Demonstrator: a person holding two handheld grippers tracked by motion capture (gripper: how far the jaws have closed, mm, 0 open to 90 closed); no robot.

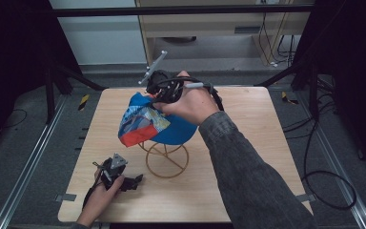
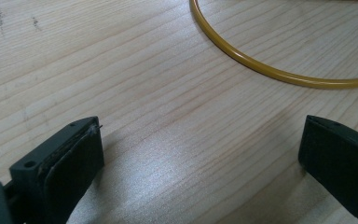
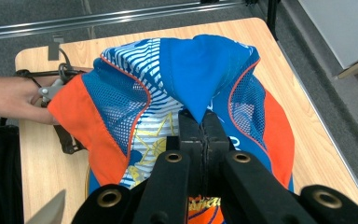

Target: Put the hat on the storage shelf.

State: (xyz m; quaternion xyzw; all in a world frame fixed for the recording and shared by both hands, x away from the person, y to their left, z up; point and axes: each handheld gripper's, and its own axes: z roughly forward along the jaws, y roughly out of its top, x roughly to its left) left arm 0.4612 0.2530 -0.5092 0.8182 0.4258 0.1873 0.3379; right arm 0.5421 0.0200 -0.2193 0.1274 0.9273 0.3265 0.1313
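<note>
High view is showing the left gripper (image 1: 134,181) lying low on the worktop (image 1: 248,157), just beside the base ring of the gold wire stand (image 1: 167,160), a hand wrapping it from the near edge. Its fingers (image 2: 70,163) are gaping wide with nothing between them, bare wood showing in the gap. Beyond the stand's ring, the right forearm is reaching forward and across the stand, the right gripper (image 1: 158,98) tilting down over the blue-and-orange cap (image 1: 145,121) sitting atop the stand. Its fingers (image 3: 193,135) are pressing together, pinching a fold of the cap's blue crown fabric.
</note>
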